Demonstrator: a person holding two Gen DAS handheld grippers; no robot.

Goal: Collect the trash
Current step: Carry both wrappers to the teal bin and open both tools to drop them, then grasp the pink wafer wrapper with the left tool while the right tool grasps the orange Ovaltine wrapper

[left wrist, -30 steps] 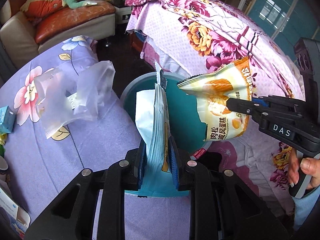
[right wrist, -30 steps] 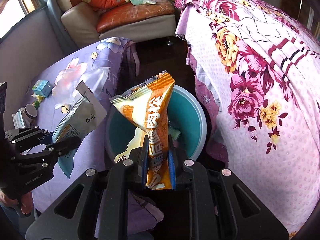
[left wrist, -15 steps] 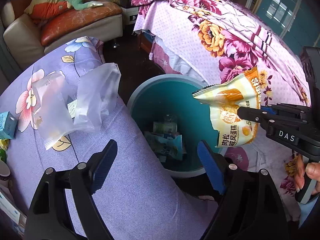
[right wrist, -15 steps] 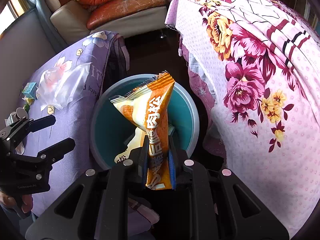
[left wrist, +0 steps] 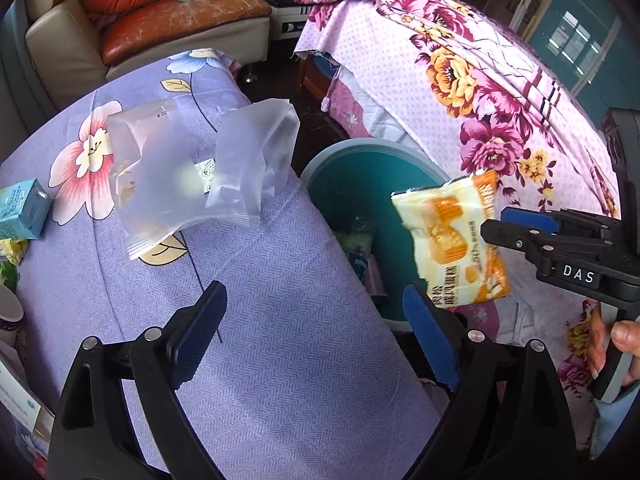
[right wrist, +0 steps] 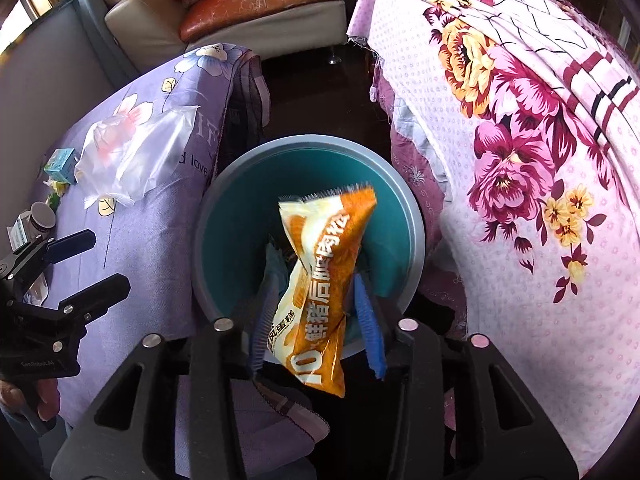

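Note:
An orange and white snack wrapper (right wrist: 324, 276) hangs between the spread, motion-blurred fingers of my right gripper (right wrist: 320, 312), over the round teal bin (right wrist: 408, 216). In the left wrist view the wrapper (left wrist: 456, 240) is in the air beside that gripper (left wrist: 516, 224), above the bin (left wrist: 372, 156), which holds earlier trash. My left gripper (left wrist: 316, 332) is open and empty over the purple flowered cloth. Two clear plastic bags (left wrist: 192, 172) lie on that cloth ahead of it, and show in the right wrist view (right wrist: 132, 156).
A small teal carton (left wrist: 20, 208) and other small items sit at the cloth's left edge. A bed with a pink flowered cover (right wrist: 540, 140) stands right of the bin. A sofa with orange cushions (left wrist: 160, 20) is at the back. Dark floor lies between them.
My left gripper let the blue-white wrapper fall into the bin, opened and swung left over the cloth. My right gripper's fingers have just spread apart around the orange wrapper.

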